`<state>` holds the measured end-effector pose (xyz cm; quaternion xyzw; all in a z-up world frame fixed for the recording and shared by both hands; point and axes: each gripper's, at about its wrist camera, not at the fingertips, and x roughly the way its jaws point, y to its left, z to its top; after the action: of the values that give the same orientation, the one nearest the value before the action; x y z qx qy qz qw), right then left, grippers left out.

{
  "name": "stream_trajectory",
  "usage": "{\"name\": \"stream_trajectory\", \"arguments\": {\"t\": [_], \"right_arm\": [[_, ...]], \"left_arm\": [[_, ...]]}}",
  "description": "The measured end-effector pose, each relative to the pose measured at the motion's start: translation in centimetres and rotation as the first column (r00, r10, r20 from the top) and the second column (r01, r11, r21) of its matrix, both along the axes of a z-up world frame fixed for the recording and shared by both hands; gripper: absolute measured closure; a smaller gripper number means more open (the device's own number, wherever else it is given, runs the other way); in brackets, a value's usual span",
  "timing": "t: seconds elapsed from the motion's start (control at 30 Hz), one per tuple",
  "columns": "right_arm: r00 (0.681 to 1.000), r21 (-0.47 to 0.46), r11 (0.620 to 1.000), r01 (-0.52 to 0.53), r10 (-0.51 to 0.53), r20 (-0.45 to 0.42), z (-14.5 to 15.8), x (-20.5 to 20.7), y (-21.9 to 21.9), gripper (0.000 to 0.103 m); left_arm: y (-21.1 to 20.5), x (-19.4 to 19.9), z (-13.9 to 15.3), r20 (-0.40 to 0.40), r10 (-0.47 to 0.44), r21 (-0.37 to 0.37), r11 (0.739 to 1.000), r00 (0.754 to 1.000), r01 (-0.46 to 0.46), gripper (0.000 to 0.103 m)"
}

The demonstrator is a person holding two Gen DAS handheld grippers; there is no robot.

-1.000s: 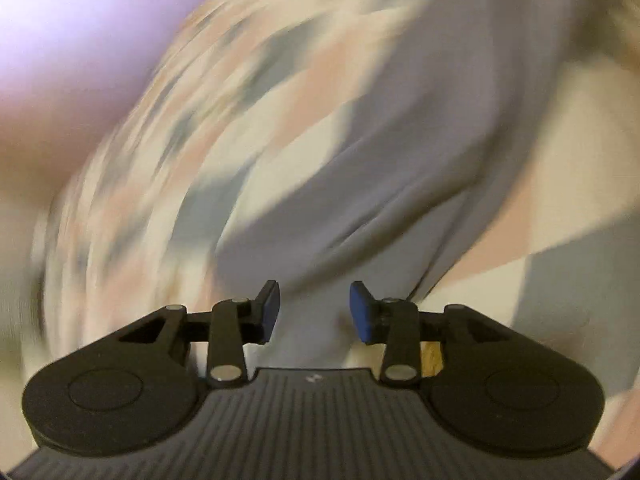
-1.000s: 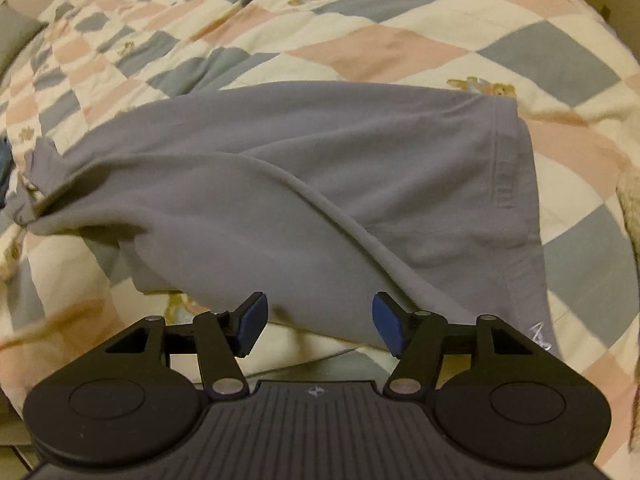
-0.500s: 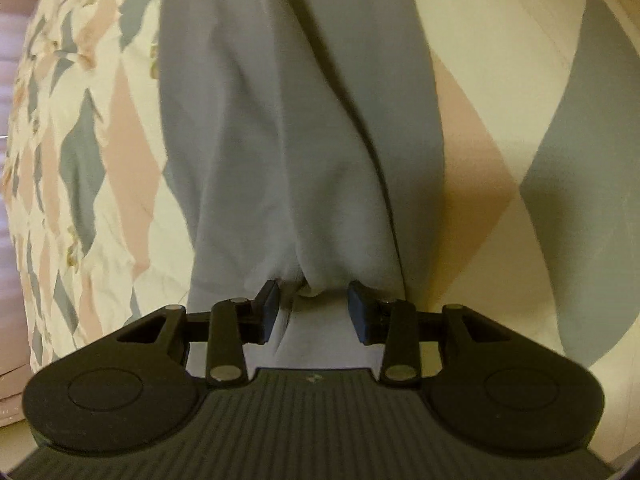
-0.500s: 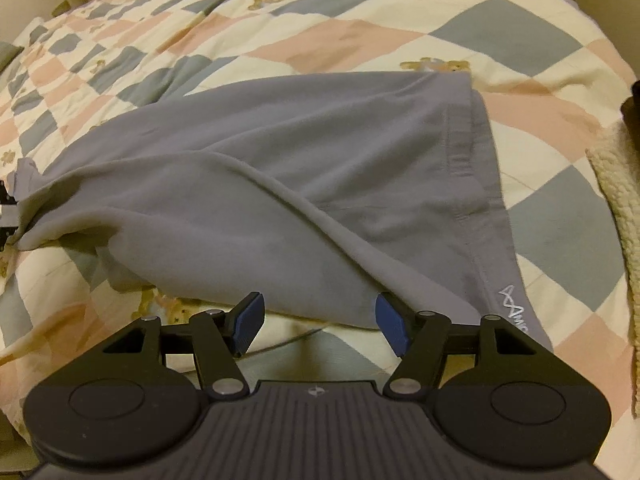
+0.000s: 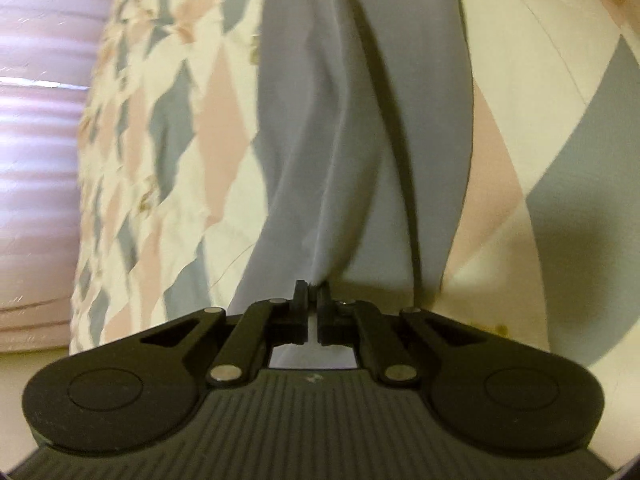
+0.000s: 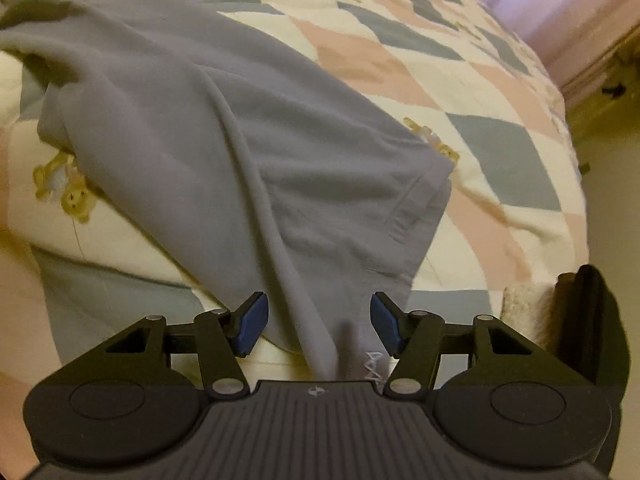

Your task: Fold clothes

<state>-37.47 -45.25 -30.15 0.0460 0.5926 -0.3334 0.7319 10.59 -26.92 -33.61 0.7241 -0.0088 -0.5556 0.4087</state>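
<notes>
**Grey garment on patchwork quilt, one end pinched**

Item 1: grey garment (image 6: 224, 128). In the right wrist view it is lying across the quilt (image 6: 460, 92), running from the upper left of the frame down to the bottom centre, with a long ridge-like crease going diagonally through it. A stitched hem is showing at centre right. A small white zigzag logo (image 6: 375, 366) is sitting at the garment's lower corner, bottom centre of the frame; no letters are readable in it. In the left wrist view the same cloth (image 5: 352, 128) is filling the centre of the frame as a tall gathered band, narrowing toward the bottom.

Item 2: left gripper (image 5: 313, 292). Its fingers are pressing almost together, with a fold of the grey garment pinched between the tips.

Item 3: right gripper (image 6: 316, 322). Its blue-padded fingers (image 6: 250, 322) are standing wide apart, one on each side of the garment's lower corner, gripping nothing.

Item 4: quilt, in cream, pink and grey-blue diamonds, with small bear prints (image 6: 68, 190) showing at centre left of the right wrist view.

Item 5: cream fleecy cloth (image 6: 520, 308), lower right of the right wrist view, beside a dark object (image 6: 592, 320).
</notes>
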Motion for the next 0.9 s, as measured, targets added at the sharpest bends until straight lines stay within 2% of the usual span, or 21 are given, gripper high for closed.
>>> {"name": "stream_trajectory", "arguments": {"t": [0.07, 0.1, 0.13, 0.17, 0.2, 0.23, 0.33, 0.43, 0.5, 0.57, 0.63, 0.67, 0.7, 0.73, 0.8, 0.87, 0.9], "right_arm": [[1.000, -0.009, 1.000, -0.012, 0.012, 0.018, 0.3, -0.7, 0.2, 0.042], [1.000, 0.014, 1.000, -0.013, 0.013, 0.017, -0.1, -1.0, 0.2, 0.050], [1.000, 0.041, 0.999, -0.013, 0.013, 0.015, -0.6, -1.2, 0.1, 0.068], [0.999, 0.040, 0.998, -0.047, 0.047, 0.001, -0.9, -1.4, 0.4, 0.099], [0.996, 0.036, 0.996, -0.086, 0.086, -0.015, -1.1, -1.5, 0.8, 0.103], [0.992, 0.033, 0.992, -0.124, 0.125, -0.032, -1.3, -1.6, 1.2, 0.103], [0.980, -0.029, 0.980, -0.198, 0.197, -0.018, 1.2, -3.4, 3.7, 0.103], [0.965, -0.077, 0.962, -0.263, 0.263, -0.017, 3.4, -5.2, 6.3, 0.103], [0.954, -0.062, 0.952, -0.299, 0.298, -0.030, 3.9, -6.4, 8.0, 0.103], [0.940, -0.025, 0.940, -0.339, 0.338, -0.044, 3.1, -7.1, 9.5, 0.103], [0.922, 0.024, 0.925, -0.379, 0.380, -0.079, 1.0, -7.4, 10.5, 0.102], [0.917, 0.055, 0.923, -0.380, 0.384, -0.107, -0.1, -7.5, 10.9, 0.098], [0.912, 0.088, 0.922, -0.378, 0.387, -0.135, -1.3, -7.6, 11.3, 0.085], [0.906, 0.120, 0.920, -0.374, 0.390, -0.164, -2.5, -7.6, 11.6, 0.082], [0.902, 0.155, 0.921, -0.358, 0.384, -0.200, -4.0, -7.9, 12.2, 0.067], [0.919, 0.153, 0.935, -0.321, 0.347, -0.189, -3.8, -8.3, 12.2, 0.057], [0.944, 0.159, 0.950, -0.270, 0.293, -0.151, -3.3, -8.5, 11.7, 0.052]], "left_arm": [[1.7, -1.1, 0.7, 0.009, 0.010, -0.010, 1.000, 1.000, -0.010, 0.102], [2.3, -1.4, 0.6, 0.011, 0.017, -0.014, 1.000, 1.000, -0.017, 0.102], [3.4, -1.8, 0.7, 0.017, 0.021, -0.020, 1.000, 1.000, -0.021, 0.102], [4.3, -2.2, 0.8, 0.028, 0.023, -0.033, 0.999, 0.999, -0.022, 0.102], [4.7, -2.6, 0.8, 0.040, 0.026, -0.049, 0.998, 0.999, -0.024, 0.102], [5.1, -2.8, 1.2, 0.046, 0.035, -0.072, 0.997, 0.998, -0.032, 0.102], [7.1, -3.3, 4.3, 0.043, 0.114, -0.165, 0.981, 0.992, -0.106, 0.102], [10.8, -4.1, 8.8, 0.004, 0.241, -0.250, 0.940, 0.970, -0.233, 0.102], [14.3, -5.4, 10.8, -0.032, 0.328, -0.249, 0.912, 0.944, -0.325, 0.102], [17.7, -6.7, 10.8, -0.061, 0.417, -0.206, 0.884, 0.907, -0.420, 0.102], [20.8, -7.7, 8.9, -0.103, 0.533, -0.137, 0.828, 0.840, -0.543, 0.101], [22.0, -7.9, 7.4, -0.134, 0.599, -0.088, 0.786, 0.789, -0.612, 0.101], [23.2, -7.9, 5.6, -0.164, 0.672, -0.027, 0.729, 0.723, -0.684, 0.097], [24.3, -7.9, 3.9, -0.181, 0.730, 0.022, 0.673, 0.659, -0.739, 0.097], [26.1, -8.0, 1.3, -0.197, 0.809, 0.100, 0.578, 0.553, -0.810, 0.096], [27.3, -7.6, 0.9, -0.238, 0.862, 0.124, 0.483, 0.447, -0.867, 0.095], [27.7, -6.9, 1.4, -0.283, 0.881, 0.122, 0.424, 0.378, -0.897, 0.094]]}}
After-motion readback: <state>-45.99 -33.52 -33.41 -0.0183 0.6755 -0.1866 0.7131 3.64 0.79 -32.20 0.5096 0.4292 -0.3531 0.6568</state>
